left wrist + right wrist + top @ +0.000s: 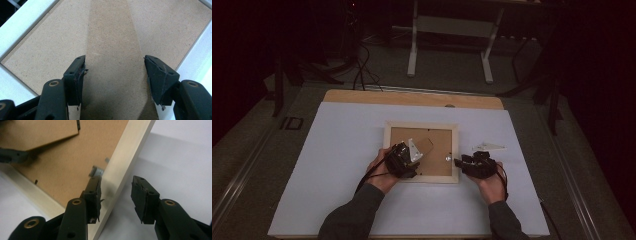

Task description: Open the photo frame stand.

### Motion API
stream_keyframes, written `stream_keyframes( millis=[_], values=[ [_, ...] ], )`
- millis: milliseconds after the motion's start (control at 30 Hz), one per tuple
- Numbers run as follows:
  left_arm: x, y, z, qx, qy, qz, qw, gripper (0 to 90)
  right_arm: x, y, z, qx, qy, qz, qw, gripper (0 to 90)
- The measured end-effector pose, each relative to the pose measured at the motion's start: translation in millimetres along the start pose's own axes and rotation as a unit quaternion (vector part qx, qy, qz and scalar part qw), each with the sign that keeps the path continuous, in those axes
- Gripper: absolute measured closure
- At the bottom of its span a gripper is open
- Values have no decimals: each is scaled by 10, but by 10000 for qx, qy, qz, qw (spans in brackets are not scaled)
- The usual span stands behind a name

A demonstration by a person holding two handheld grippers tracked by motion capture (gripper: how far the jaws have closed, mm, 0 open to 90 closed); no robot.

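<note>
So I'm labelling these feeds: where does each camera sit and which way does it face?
High view: above the person's side, facing forward and down on the white table sheet; forearms show.
Left gripper view: looks along the left gripper onto the brown fibreboard back.
Right gripper view: looks along the right gripper across the pale wooden picture frame.
All share the frame.

No legible text or labels anywhere

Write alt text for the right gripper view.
The right gripper straddles the pale wooden rail of a picture frame lying face down, its jaws open on either side. A small metal clip sits on the brown backing board, on a white table.
</note>
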State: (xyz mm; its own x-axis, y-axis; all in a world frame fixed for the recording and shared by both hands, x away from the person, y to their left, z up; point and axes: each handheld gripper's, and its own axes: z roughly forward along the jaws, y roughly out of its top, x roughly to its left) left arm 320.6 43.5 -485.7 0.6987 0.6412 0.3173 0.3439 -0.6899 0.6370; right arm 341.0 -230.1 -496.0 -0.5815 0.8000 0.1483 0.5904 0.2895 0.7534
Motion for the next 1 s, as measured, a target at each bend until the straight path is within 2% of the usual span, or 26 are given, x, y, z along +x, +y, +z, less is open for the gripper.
stream_keyframes(
  millis=[200,367,467,600,733,1000],
  values=[
    [-49,-16,-30,-81,154,93,9998,387,-49,176,18,38,131,23,9999,578],
    [-71,-26,-48,-125,213,130,9996,387,-106,270,60,79,318,164,9993,570],
    [-86,-32,-52,-153,253,137,9995,387,-115,324,92,179,296,151,9993,565],
    [-105,-51,-58,-222,308,172,9991,387,-130,376,122,243,295,132,9992,557],
    [-120,-58,-64,-255,356,195,9989,387,-164,408,140,354,414,127,9984,533],
    [-136,-74,-72,-339,400,230,9984,387,-249,450,191,483,639,299,9963,537]
  ],
)
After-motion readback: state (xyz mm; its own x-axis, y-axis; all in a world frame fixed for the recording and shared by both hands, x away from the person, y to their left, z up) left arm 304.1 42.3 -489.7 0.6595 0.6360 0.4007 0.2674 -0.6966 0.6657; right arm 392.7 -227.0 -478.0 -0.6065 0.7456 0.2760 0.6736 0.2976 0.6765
